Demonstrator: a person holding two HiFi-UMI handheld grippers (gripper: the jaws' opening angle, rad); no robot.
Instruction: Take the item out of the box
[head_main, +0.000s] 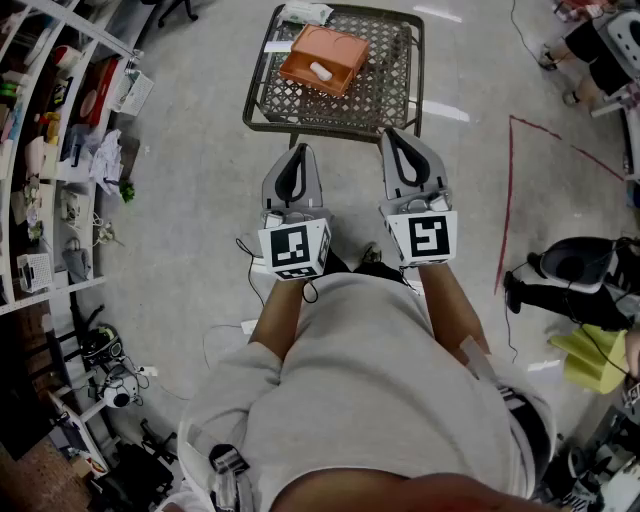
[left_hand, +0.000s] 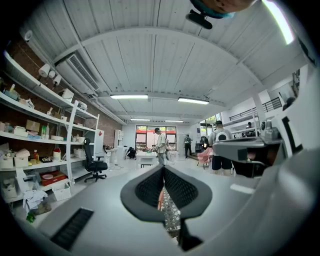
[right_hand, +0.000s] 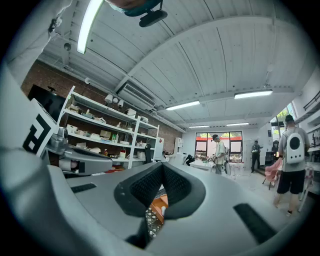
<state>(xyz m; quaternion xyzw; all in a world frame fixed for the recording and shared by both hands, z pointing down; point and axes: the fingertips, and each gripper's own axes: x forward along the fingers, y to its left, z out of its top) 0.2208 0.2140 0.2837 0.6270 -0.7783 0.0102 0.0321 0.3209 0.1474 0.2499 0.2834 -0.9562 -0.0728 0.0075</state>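
Lying inside the orange box (head_main: 345, 48), the item (head_main: 320, 70) is seen as a small, smooth, white oblong with rounded ends; finer detail cannot be made out; it is laid flat on the box floor, near the box's middle; its long axis is set roughly crosswise to the line along which the jaws point, slanted a little, so that the end toward the left gripper's side is the farther one and the end toward the right gripper's side the nearer; which end is the head cannot be told. The box is carried on a mesh table (head_main: 385, 95), well ahead of both tools and roughly between their two lines. The left gripper (head_main: 297, 150) is held level, its jaws closed together with nothing between them; the right gripper (head_main: 393, 133) is held level just beside it, jaws likewise pressed together and empty; neither tool is touching the box or the table.
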